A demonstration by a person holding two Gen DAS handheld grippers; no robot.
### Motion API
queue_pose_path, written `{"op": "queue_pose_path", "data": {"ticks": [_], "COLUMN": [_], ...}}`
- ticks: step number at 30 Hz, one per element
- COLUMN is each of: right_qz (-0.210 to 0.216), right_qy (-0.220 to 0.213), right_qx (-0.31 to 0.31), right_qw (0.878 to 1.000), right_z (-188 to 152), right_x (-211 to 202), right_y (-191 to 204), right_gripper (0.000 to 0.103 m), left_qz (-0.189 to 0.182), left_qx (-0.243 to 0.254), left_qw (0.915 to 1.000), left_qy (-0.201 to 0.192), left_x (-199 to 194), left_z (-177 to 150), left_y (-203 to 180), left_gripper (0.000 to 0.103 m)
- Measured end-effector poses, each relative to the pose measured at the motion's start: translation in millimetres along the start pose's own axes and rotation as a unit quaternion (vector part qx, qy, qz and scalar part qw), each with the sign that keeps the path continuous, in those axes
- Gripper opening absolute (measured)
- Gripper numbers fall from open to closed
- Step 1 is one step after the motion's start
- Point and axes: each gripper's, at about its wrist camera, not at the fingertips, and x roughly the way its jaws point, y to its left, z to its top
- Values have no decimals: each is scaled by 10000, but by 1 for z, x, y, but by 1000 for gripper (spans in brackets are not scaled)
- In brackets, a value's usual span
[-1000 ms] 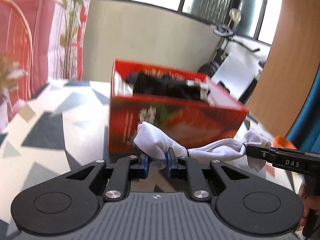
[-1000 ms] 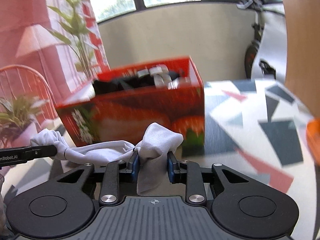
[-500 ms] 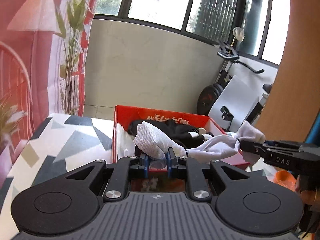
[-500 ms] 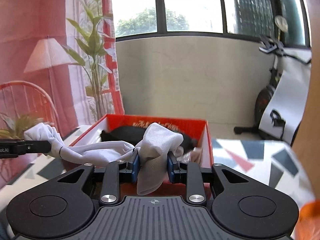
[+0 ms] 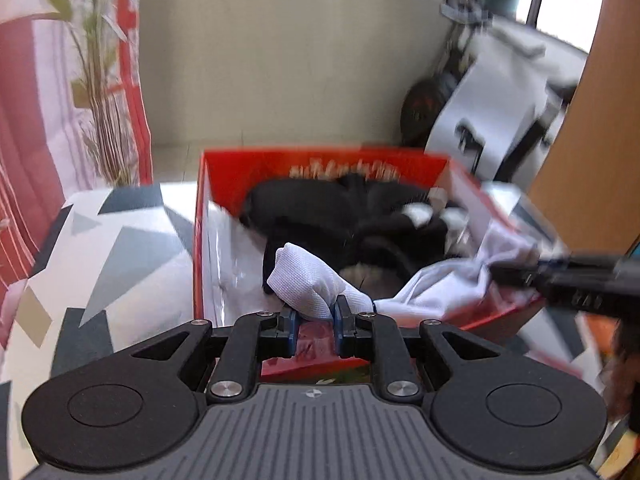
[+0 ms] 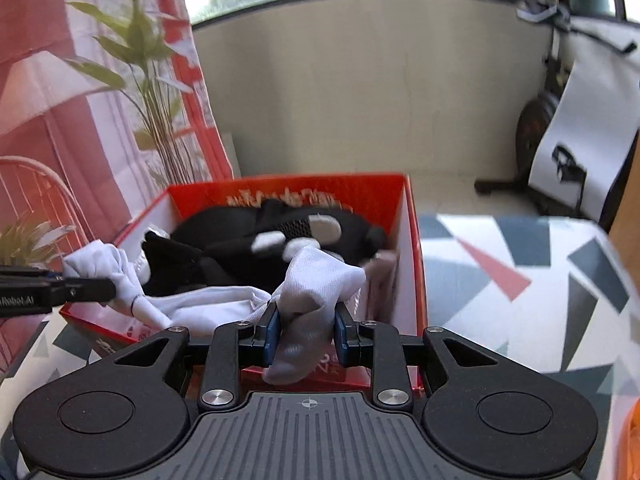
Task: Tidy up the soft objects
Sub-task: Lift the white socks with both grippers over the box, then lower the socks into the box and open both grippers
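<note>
A single white sock (image 5: 432,292) was stretched between two grippers above the near edge of one open red cardboard box (image 5: 320,168). The left gripper (image 5: 314,314) pinched one bunched end between its blue pads, and the right gripper (image 6: 306,322) pinched the other end, whose tip drooped below its jaws. The sock's long axis ran left to right, parallel to the box's near wall, so both hands were about equally close to the opening, which lay just beyond and below the fingertips. Inside the box lay a heap of black garments (image 6: 248,248) with pale patches; their number could not be counted. The box stood on a table with a geometric-patterned cloth (image 6: 520,280).
</note>
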Motion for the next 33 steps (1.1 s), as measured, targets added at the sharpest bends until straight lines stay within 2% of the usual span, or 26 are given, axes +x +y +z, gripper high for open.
{"op": "queue_pose_path", "data": {"ticks": [2,7,14,15,19,23,27,33], "right_qz": [85,-82,-351,-362,-360,-365,-348,-474], "right_qy": [308,846,1155,1176,1184,1245,1237,1124], "right_qx": [43,-220,-163,-169,-174,-192,-129,-222], "right_qw": [9995,9961,9925,9923,9922,9914,9916,9923], "right_z": [4,16,18,18,16,13,13,15], "right_x": [10,34,54,56,56,56,52,37], "right_y": [-3,5,9,9,9,11,10,15], "right_gripper": [25,25,25,25,25,26,26,36], "left_qz": [71,9,-72,-82,-83,-21,107,251], "left_qx": [73,9,7,129,368,389,348,372], "left_qw": [9997,9982,9971,9974,9980,9988,9993,9989], "left_qy": [216,607,764,704,502,310,129,-95], "left_x": [11,30,39,37,30,21,11,-3], "left_z": [3,12,17,17,21,26,31,33], "left_y": [-1,1,4,2,-4,-7,-6,-5], "left_gripper": [18,18,21,24,49,54,64,79]}}
